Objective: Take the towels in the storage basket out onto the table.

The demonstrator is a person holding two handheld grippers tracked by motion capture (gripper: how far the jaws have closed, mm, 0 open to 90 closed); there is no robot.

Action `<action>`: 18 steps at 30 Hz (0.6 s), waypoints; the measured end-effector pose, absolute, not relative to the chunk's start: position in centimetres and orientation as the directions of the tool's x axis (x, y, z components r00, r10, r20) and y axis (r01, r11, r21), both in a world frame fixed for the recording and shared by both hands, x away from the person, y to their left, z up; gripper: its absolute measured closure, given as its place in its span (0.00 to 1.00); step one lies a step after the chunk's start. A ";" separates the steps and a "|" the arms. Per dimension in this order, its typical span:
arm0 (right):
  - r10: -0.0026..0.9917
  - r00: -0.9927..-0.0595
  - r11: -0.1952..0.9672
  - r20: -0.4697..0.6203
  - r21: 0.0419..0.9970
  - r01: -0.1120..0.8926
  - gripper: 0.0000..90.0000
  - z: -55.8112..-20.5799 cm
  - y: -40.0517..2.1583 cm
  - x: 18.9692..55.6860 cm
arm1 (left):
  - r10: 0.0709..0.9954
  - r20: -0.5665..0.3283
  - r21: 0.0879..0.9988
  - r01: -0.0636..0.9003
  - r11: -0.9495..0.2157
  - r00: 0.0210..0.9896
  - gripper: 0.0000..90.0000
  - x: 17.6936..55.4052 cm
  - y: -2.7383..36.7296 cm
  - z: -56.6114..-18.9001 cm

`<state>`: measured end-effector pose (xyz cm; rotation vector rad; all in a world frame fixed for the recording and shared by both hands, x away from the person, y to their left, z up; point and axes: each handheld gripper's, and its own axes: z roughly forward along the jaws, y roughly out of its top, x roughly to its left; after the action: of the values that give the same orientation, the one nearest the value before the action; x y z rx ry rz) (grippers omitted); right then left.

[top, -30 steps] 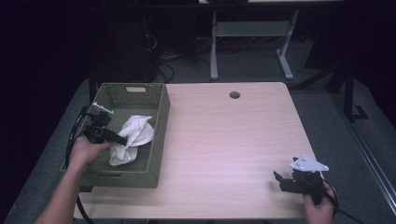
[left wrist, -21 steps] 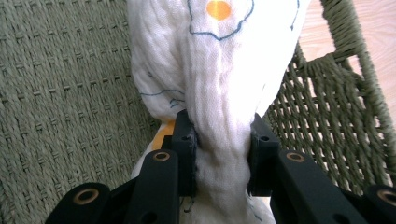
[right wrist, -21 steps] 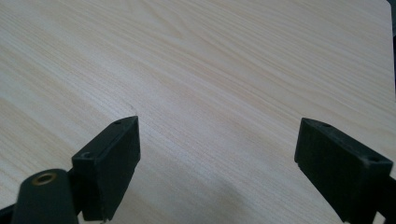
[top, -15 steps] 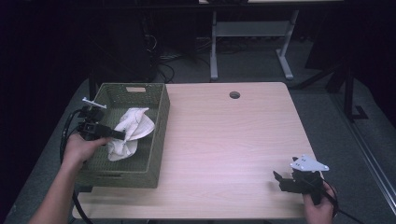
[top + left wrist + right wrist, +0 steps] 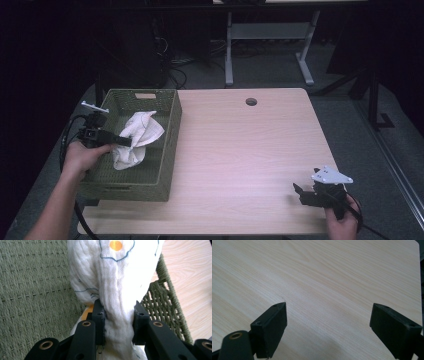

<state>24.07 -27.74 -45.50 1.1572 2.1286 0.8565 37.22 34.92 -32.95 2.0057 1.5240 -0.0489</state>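
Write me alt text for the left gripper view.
The left gripper is clamped on a bunched white cloth with blue line print and an orange dot. Below it lies the woven green basket, with the light wooden table at right.

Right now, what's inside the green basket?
The basket holds a white cloth, pinched by the left gripper. Beside the cloth its woven floor shows; the floor under the cloth is covered.

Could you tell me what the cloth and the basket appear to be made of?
Cloth: seemingly soft, matte white cotton gauze, judging by its crinkled weave and printed marks. Basket: apparently woven olive-green fibre or paper cord, matte, with visible plaited strands.
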 end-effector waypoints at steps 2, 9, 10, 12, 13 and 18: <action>0.865 -0.470 0.425 -0.174 0.751 0.504 0.15 -45.5 -27.7 24.0 | 0.862 -0.376 0.446 0.882 -0.155 0.341 0.78 37.2 34.9 -32.6; 0.870 -0.462 0.416 -0.170 0.756 0.506 0.15 -45.4 -28.1 23.9 | 0.859 -0.367 0.463 0.871 -0.165 0.358 0.78 37.1 34.5 -31.4; 0.870 -0.463 0.415 -0.168 0.757 0.505 0.15 -45.4 -28.1 23.9 | 0.859 -0.365 0.465 0.870 -0.165 0.358 0.78 37.1 34.5 -31.4; 0.870 -0.463 0.415 -0.167 0.757 0.506 0.15 -45.4 -28.1 23.9 | 0.857 -0.369 0.470 0.868 -0.162 0.360 0.78 37.0 34.5 -31.1; 0.870 -0.463 0.415 -0.167 0.757 0.505 0.15 -45.4 -28.1 23.9 | 0.856 -0.370 0.471 0.867 -0.162 0.361 0.78 37.0 34.5 -31.0; 0.867 -0.469 0.416 -0.166 0.760 0.500 0.15 -45.3 -27.9 23.9 | 0.853 -0.369 0.488 0.858 -0.160 0.368 0.78 36.8 34.3 -30.0</action>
<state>23.91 -27.95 -45.35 1.1547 2.1232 0.8730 36.82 34.25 -30.02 1.9982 1.4748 -0.0096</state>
